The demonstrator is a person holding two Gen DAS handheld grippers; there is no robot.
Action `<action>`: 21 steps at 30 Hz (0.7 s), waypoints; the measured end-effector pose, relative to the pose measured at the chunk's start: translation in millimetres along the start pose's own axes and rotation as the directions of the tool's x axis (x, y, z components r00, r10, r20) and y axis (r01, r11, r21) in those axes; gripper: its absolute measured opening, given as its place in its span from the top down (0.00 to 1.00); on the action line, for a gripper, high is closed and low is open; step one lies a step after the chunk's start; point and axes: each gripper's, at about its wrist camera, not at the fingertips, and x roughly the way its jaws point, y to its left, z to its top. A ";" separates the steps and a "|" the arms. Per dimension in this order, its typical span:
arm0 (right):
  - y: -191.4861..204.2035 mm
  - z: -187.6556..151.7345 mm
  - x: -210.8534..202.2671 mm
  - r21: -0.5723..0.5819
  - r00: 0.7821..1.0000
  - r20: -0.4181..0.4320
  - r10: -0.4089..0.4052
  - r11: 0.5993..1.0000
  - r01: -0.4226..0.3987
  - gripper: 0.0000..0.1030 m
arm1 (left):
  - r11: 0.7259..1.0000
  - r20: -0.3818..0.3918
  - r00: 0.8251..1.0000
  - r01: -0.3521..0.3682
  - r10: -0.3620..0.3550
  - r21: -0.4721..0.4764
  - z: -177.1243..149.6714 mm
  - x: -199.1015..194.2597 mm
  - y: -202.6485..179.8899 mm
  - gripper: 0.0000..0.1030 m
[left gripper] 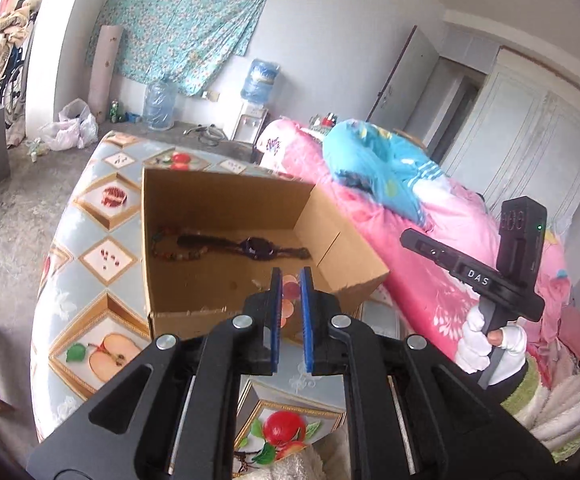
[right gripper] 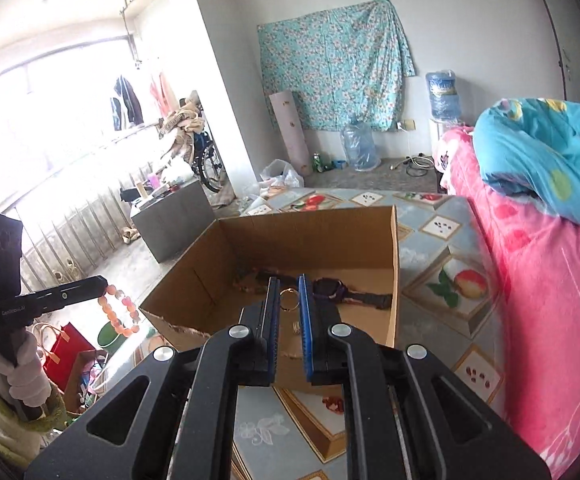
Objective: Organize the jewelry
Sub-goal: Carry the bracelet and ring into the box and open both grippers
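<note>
Now bead bracelet (left gripper: 289, 295) clamped between left tongs (left gripper: 290, 280), above box (left gripper: 226, 208).

My way into the cardboard box (left gripper: 226, 216) is from above: its top stands open. Its upright walls block any sideways entry, and the torn near wall sits just ahead of my left gripper (left gripper: 290, 280). On the box floor, the dark wristwatch (left gripper: 256, 249) and a beaded bracelet (left gripper: 162, 246) take up the far strip, while the near part of the floor is bare cardboard. My left gripper carries a peach bead bracelet (right gripper: 119, 312) hanging loose beneath it (it could catch a wall). The right gripper (right gripper: 289, 284) pinches a gold ring (right gripper: 289, 300). The pink quilt (left gripper: 422, 264) crowds the box's right side; the fruit-patterned tablecloth (left gripper: 102, 264) lies open to its left.
</note>
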 end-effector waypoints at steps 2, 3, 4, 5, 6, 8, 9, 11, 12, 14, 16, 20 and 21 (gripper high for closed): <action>3.4 13.9 7.1 -0.022 1.000 0.006 0.022 1.000 -0.022 0.90 | 0.999 0.007 1.000 -0.018 0.018 0.040 14.5 8.6 -5.0 0.92; 4.1 20.1 11.7 -0.033 0.999 0.006 0.035 0.999 -0.035 0.90 | 0.998 -0.002 0.999 -0.032 0.033 0.060 18.8 17.5 -7.1 0.92; 4.5 25.9 17.5 -0.042 0.999 0.001 0.046 0.998 -0.046 0.90 | 0.996 -0.020 0.999 -0.048 0.050 0.072 24.2 28.0 -6.2 0.92; 3.9 30.6 23.8 -0.046 0.998 -0.007 0.058 0.997 -0.058 0.90 | 0.996 -0.047 0.997 -0.056 0.060 0.074 29.4 37.3 -1.7 0.92; 2.3 34.4 30.1 -0.047 0.997 -0.015 0.071 0.996 -0.072 0.90 | 0.995 -0.080 0.995 -0.055 0.061 0.077 33.2 49.5 2.3 0.92; -1.7 39.3 44.5 -0.047 0.995 -0.035 0.090 0.995 -0.092 0.90 | 0.990 -0.140 0.984 -0.099 0.112 0.099 36.7 75.5 9.8 0.92; -4.2 41.1 51.3 -0.045 0.994 -0.047 0.095 0.994 -0.097 0.90 | 0.988 -0.171 0.977 -0.109 0.127 0.107 36.8 88.5 14.4 0.92; -9.7 43.0 62.9 -0.040 0.992 -0.064 0.106 0.993 -0.108 0.90 | 0.989 -0.238 0.962 -0.114 0.133 0.091 35.8 113.1 25.4 0.92; -13.2 43.3 68.6 -0.036 0.991 -0.074 0.110 0.993 -0.112 0.90 | 0.989 -0.265 0.955 -0.115 0.136 0.090 33.3 123.8 30.5 0.92; -20.0 44.1 78.5 -0.028 0.989 -0.089 0.116 0.993 -0.119 0.90 | 0.986 -0.307 0.939 -0.130 0.156 0.104 28.6 141.4 36.8 0.92; -24.8 43.1 85.3 -0.022 0.988 -0.101 0.118 0.992 -0.120 0.90 | 0.988 -0.349 0.926 -0.113 0.143 0.104 25.0 154.9 39.5 0.92; -34.6 41.9 95.3 -0.007 0.987 -0.118 0.113 0.993 -0.115 0.90 | 0.985 -0.411 0.899 -0.096 0.148 0.144 18.1 175.1 31.9 0.92; -36.8 41.7 97.1 -0.002 0.986 -0.121 0.113 0.993 -0.114 0.90 | 0.983 -0.426 0.892 -0.093 0.153 0.158 15.4 179.8 29.2 0.92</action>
